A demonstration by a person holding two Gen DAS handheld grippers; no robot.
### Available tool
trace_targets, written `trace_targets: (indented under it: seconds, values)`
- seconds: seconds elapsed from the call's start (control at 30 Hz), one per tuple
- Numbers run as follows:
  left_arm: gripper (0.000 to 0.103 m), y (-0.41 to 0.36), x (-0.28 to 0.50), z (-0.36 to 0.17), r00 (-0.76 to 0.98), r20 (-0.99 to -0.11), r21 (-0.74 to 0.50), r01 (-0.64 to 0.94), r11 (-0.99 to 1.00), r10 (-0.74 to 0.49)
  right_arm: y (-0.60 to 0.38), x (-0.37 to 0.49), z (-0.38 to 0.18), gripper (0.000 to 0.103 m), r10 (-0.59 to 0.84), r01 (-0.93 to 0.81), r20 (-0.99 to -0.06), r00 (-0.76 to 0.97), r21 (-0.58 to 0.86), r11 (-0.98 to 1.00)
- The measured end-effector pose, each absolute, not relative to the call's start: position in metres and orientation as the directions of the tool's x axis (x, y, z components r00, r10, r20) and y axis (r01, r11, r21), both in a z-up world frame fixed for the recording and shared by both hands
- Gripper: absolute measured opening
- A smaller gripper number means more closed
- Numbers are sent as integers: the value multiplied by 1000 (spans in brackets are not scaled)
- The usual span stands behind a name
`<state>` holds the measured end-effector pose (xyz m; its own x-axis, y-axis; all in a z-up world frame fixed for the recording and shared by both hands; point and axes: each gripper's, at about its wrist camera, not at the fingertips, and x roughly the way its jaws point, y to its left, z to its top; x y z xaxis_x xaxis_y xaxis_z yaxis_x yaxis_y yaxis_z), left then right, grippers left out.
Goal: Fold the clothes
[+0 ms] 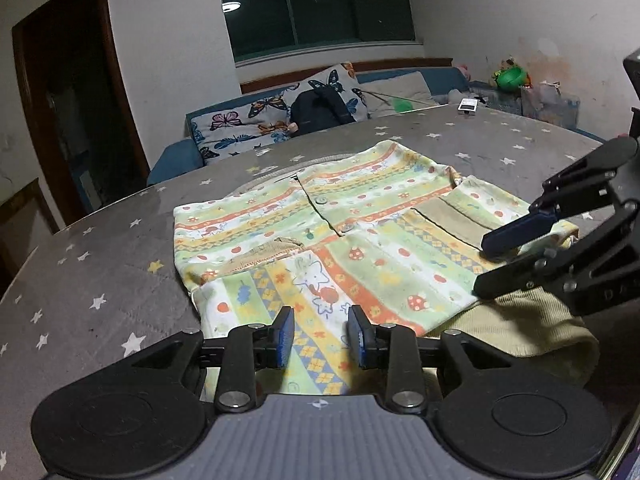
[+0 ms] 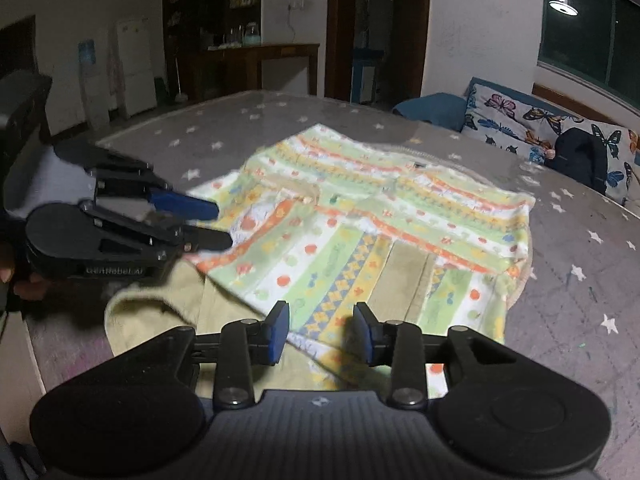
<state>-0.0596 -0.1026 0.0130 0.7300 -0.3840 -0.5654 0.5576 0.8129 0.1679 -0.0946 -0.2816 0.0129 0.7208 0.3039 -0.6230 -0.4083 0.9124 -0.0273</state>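
Observation:
A child's patterned garment with green, orange and yellow stripes lies partly folded on the grey star-print bed cover; it also shows in the right wrist view. A pale yellow ribbed piece sticks out beneath its near edge, seen too in the right wrist view. My left gripper is open and empty, just above the garment's near edge; it appears from the side in the right wrist view. My right gripper is open and empty over the near right edge; it appears in the left wrist view.
A butterfly-print pillow and a dark bag sit on a blue sofa behind the bed. A small white device lies at the far edge. Toys stand at the back right. A wooden counter and doorway lie beyond.

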Motion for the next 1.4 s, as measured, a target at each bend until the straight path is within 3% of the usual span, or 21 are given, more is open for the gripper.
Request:
trace_targets:
  seconds: [0.2,0.5,0.8,0.9,1.0,1.07,1.27,1.4]
  values:
    - [32,-85,-66,29,740,-550,174,556,813,-388,-290,-108,24,35,299,-417,-613,731,-54,907]
    - [35,-58,-88,34,717,-570,247,614,750,-400,-297,-156,16,35,285,-546,-689,666,-190,816]
    - [35,-59,-105,20,685,-600,278,663,695,-414,-273,-162,12,38,326,-606,-637,698,-285,742]
    - [47,-59,-111,19,686,-590,299,674,675,-424,-267,-160,11,38,337,-610,-620,708,-298,734]
    - [48,-59,-116,19,692,-577,334,685,647,-434,-267,-157,14,29,370,-619,-612,699,-259,741]
    - [48,-61,-118,18,686,-576,344,697,630,-444,-271,-153,18,8,396,-616,-608,688,-202,761]
    - [48,-72,-122,11,662,-579,379,735,562,-476,-288,-140,36,4,432,-567,-575,695,-69,821]
    - [48,-84,-122,8,657,-567,396,747,535,-497,-287,-137,38,4,421,-566,-580,697,-86,820]
